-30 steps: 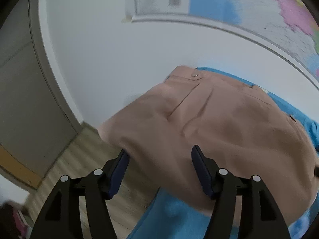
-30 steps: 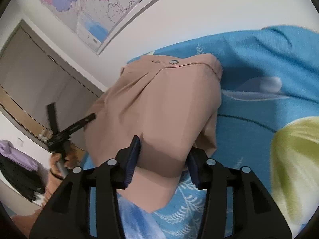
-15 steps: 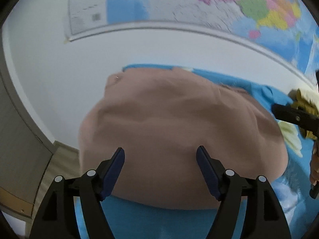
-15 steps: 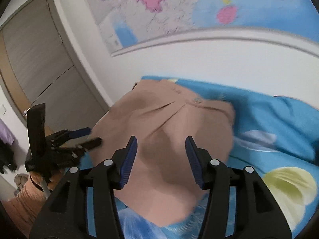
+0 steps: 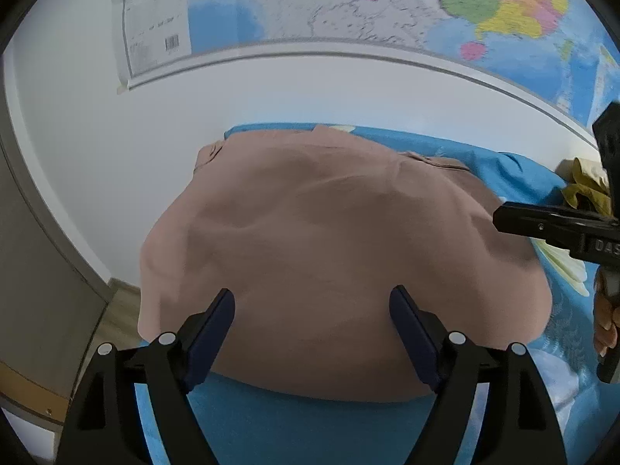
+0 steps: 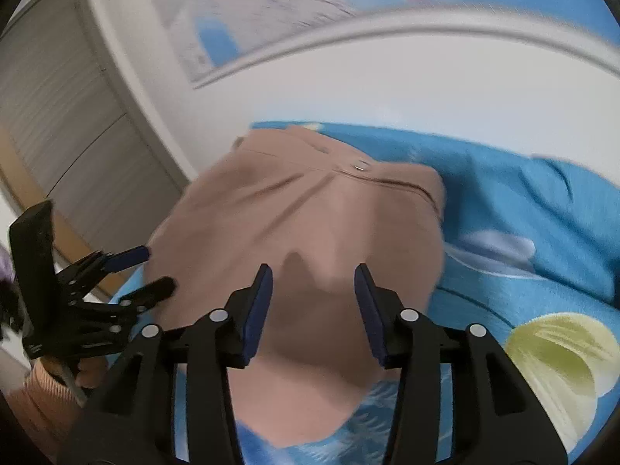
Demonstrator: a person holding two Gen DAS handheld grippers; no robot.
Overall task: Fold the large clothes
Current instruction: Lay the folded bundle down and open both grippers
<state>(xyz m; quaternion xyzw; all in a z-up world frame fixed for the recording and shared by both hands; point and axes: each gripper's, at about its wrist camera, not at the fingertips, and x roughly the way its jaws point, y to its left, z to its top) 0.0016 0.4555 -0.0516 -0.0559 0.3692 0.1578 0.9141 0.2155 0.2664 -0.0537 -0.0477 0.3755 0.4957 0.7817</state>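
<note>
Tan trousers (image 5: 329, 255) on blue bedsheet (image 6: 523, 201) below wall map (image 5: 348, 7); both hand-held grippers gape, empty

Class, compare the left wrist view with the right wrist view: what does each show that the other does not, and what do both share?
Only the left wrist view shows the map's barcode and a crumpled yellow cloth at the right edge.

Only the right wrist view shows the grey door, the trousers' metal button and a large yellow flower print on the sheet.

Both show the tan trousers lying folded on the blue sheet, the wall map, and both claws open: left claw, right claw.
</note>
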